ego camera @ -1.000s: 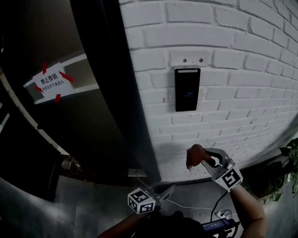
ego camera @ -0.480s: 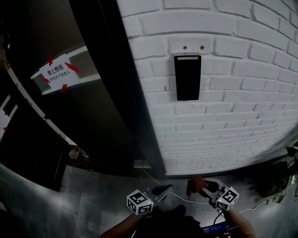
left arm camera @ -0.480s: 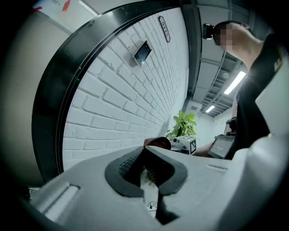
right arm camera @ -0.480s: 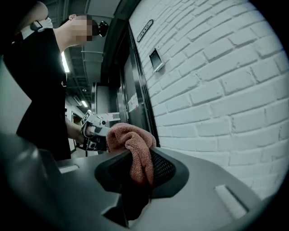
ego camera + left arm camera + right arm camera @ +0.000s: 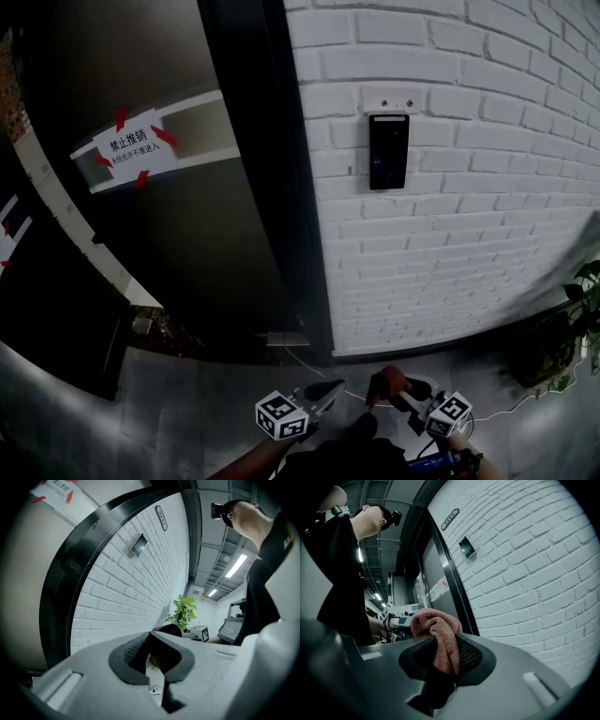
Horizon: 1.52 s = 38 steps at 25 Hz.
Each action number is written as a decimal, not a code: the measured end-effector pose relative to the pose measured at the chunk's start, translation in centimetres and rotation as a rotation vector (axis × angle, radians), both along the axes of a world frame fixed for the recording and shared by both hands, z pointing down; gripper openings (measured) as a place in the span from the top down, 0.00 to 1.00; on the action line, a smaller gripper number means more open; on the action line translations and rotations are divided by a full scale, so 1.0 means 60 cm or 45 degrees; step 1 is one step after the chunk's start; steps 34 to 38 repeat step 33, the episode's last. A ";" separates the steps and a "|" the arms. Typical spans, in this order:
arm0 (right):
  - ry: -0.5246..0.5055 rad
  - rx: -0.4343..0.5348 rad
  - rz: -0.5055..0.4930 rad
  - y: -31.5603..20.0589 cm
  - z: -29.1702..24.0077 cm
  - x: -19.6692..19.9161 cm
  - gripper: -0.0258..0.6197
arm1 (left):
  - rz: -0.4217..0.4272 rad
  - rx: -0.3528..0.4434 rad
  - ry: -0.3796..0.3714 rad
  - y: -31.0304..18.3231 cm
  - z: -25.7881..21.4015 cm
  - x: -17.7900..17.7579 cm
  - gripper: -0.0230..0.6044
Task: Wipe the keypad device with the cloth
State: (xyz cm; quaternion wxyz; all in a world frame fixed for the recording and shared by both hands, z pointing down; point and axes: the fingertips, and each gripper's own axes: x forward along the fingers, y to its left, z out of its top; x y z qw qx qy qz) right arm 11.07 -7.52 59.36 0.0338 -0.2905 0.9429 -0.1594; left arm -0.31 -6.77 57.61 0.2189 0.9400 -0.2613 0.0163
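Right gripper (image 5: 405, 396) is pinching the reddish cloth (image 5: 438, 632) down low by the floor — the keypad device (image 5: 388, 151) is sitting well above it on the white brick wall (image 5: 469, 234). Left gripper (image 5: 323, 388) is hanging near it, jaws pressed together on nothing.

A white brick wall (image 5: 450, 244) meets a dark curved door (image 5: 187, 253) carrying a paper notice (image 5: 136, 148) stuck on with red tape, above a grey floor (image 5: 187, 394), with a leafy plant (image 5: 586, 300) at the right and strip lights (image 5: 236, 566) on the ceiling.
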 end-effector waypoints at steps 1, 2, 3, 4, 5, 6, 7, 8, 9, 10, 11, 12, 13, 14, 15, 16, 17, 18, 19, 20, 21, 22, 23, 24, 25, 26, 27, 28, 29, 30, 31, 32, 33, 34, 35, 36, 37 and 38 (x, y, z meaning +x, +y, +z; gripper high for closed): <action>0.001 0.004 0.018 0.013 -0.003 -0.003 0.83 | 0.005 0.001 0.000 0.014 0.001 -0.008 0.96; 0.011 0.010 0.034 0.027 -0.003 -0.005 0.83 | 0.009 0.002 0.002 0.027 0.003 -0.015 0.96; 0.029 0.016 0.049 0.041 -0.002 -0.007 0.83 | 0.013 0.002 0.005 0.040 0.004 -0.022 0.96; 0.047 0.022 0.065 0.055 0.000 -0.009 0.83 | 0.019 0.003 0.009 0.052 0.006 -0.027 0.96; 0.058 0.027 0.083 0.068 0.000 -0.013 0.83 | 0.027 0.004 0.014 0.065 0.008 -0.032 0.96; 0.064 0.030 0.100 0.081 -0.001 -0.017 0.83 | 0.037 0.004 0.019 0.077 0.010 -0.036 0.96; 0.069 0.035 0.112 0.094 -0.003 -0.022 0.83 | 0.047 0.005 0.024 0.088 0.011 -0.038 0.96; 0.075 0.042 0.120 0.106 -0.005 -0.027 0.83 | 0.056 0.007 0.030 0.096 0.012 -0.040 0.96; 0.081 0.050 0.125 0.116 -0.006 -0.033 0.83 | 0.066 0.010 0.036 0.104 0.012 -0.041 0.96; 0.087 0.058 0.130 0.126 -0.008 -0.037 0.83 | 0.078 0.013 0.043 0.111 0.013 -0.040 0.96; 0.092 0.064 0.137 0.135 -0.008 -0.040 0.83 | 0.090 0.014 0.049 0.118 0.013 -0.039 0.96; 0.093 0.068 0.146 0.144 -0.009 -0.042 0.83 | 0.103 0.015 0.054 0.125 0.015 -0.037 0.96; 0.094 0.070 0.157 0.152 -0.009 -0.043 0.83 | 0.117 0.013 0.058 0.133 0.017 -0.034 0.96; 0.096 0.069 0.167 0.160 -0.010 -0.043 0.83 | 0.128 0.009 0.062 0.139 0.019 -0.030 0.96; 0.099 0.069 0.176 0.167 -0.010 -0.042 0.83 | 0.139 0.004 0.065 0.145 0.022 -0.026 0.96; 0.102 0.069 0.185 0.173 -0.010 -0.041 0.83 | 0.149 -0.001 0.067 0.150 0.025 -0.023 0.96; 0.104 0.070 0.193 0.177 -0.010 -0.040 0.83 | 0.161 -0.005 0.067 0.153 0.026 -0.018 0.96; 0.103 0.072 0.202 0.180 -0.009 -0.037 0.83 | 0.173 -0.005 0.067 0.155 0.027 -0.013 0.96; 0.100 0.074 0.211 0.182 -0.009 -0.033 0.83 | 0.186 -0.003 0.067 0.157 0.027 -0.007 0.96; 0.094 0.075 0.218 0.184 -0.008 -0.030 0.83 | 0.196 -0.001 0.067 0.159 0.026 -0.002 0.96; 0.089 0.074 0.224 0.185 -0.006 -0.027 0.83 | 0.202 0.000 0.066 0.160 0.026 0.002 0.96; 0.083 0.070 0.228 0.186 -0.004 -0.026 0.83 | 0.204 -0.001 0.064 0.159 0.026 0.005 0.96; 0.078 0.066 0.229 0.186 -0.002 -0.025 0.83 | 0.203 -0.003 0.060 0.157 0.026 0.006 0.96; 0.075 0.064 0.229 0.184 -0.001 -0.024 0.83 | 0.201 -0.004 0.055 0.154 0.025 0.008 0.96; 0.074 0.066 0.227 0.180 -0.002 -0.023 0.83 | 0.201 -0.003 0.051 0.150 0.023 0.011 0.96; 0.073 0.068 0.224 0.176 -0.003 -0.020 0.83 | 0.202 0.000 0.046 0.146 0.020 0.014 0.96; 0.071 0.073 0.222 0.171 -0.004 -0.017 0.83 | 0.202 0.002 0.043 0.142 0.018 0.018 0.96; 0.067 0.077 0.221 0.167 -0.005 -0.014 0.83 | 0.203 0.003 0.040 0.137 0.018 0.021 0.96; 0.062 0.080 0.221 0.163 -0.006 -0.011 0.83 | 0.203 0.004 0.036 0.133 0.018 0.025 0.96; 0.059 0.080 0.221 0.158 -0.007 -0.009 0.83 | 0.203 0.005 0.033 0.128 0.018 0.028 0.96; 0.057 0.079 0.221 0.154 -0.006 -0.007 0.83 | 0.204 0.006 0.030 0.124 0.018 0.032 0.96; 0.055 0.076 0.222 0.151 -0.005 -0.005 0.83 | 0.204 0.007 0.028 0.120 0.017 0.035 0.96; 0.055 0.074 0.222 0.148 -0.003 -0.003 0.83 | 0.204 0.008 0.025 0.117 0.017 0.039 0.96; 0.055 0.074 0.222 0.148 -0.003 -0.003 0.83 | 0.204 0.008 0.025 0.117 0.017 0.039 0.96; 0.055 0.074 0.222 0.148 -0.003 -0.003 0.83 | 0.204 0.008 0.025 0.117 0.017 0.039 0.96; 0.055 0.074 0.222 0.148 -0.003 -0.003 0.83 | 0.204 0.008 0.025 0.117 0.017 0.039 0.96; 0.055 0.074 0.222 0.148 -0.003 -0.003 0.83 | 0.204 0.008 0.025 0.117 0.017 0.039 0.96; 0.055 0.074 0.222 0.148 -0.003 -0.003 0.83 | 0.204 0.008 0.025 0.117 0.017 0.039 0.96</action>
